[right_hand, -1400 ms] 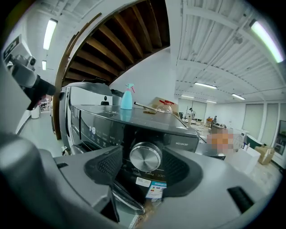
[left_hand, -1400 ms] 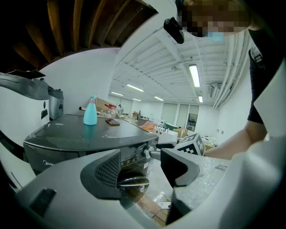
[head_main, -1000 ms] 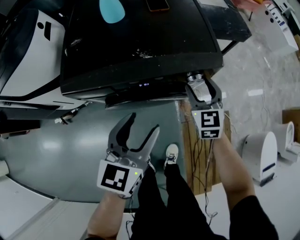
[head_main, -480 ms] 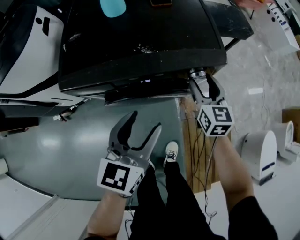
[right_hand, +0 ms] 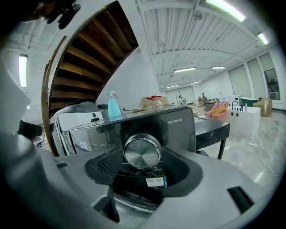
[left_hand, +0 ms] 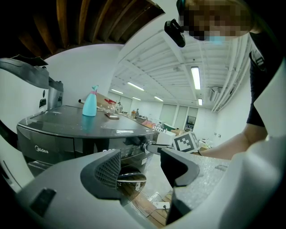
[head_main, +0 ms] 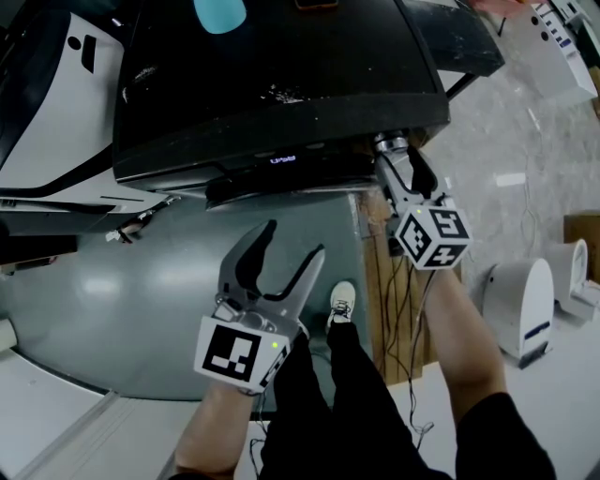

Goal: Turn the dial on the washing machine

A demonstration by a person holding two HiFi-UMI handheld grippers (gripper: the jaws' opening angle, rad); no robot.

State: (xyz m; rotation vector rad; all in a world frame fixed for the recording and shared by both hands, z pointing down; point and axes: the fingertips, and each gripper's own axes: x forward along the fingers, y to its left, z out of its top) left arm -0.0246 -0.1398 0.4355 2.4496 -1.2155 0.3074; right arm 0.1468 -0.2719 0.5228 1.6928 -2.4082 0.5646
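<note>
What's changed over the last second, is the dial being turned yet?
The right gripper, clamped on the dial, rolled about its axis; its marker cube swung rightward in the head view. The left gripper stayed open and low, and the washing machine did not move.

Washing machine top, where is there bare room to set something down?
The washing machine top is bare from the blue spray bottle and flat object at the back to its front edge. Crowded at the front right corner, where the right gripper clamps the dial.

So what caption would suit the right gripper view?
Right gripper clasping the silver dial on the dark washing machine.
</note>
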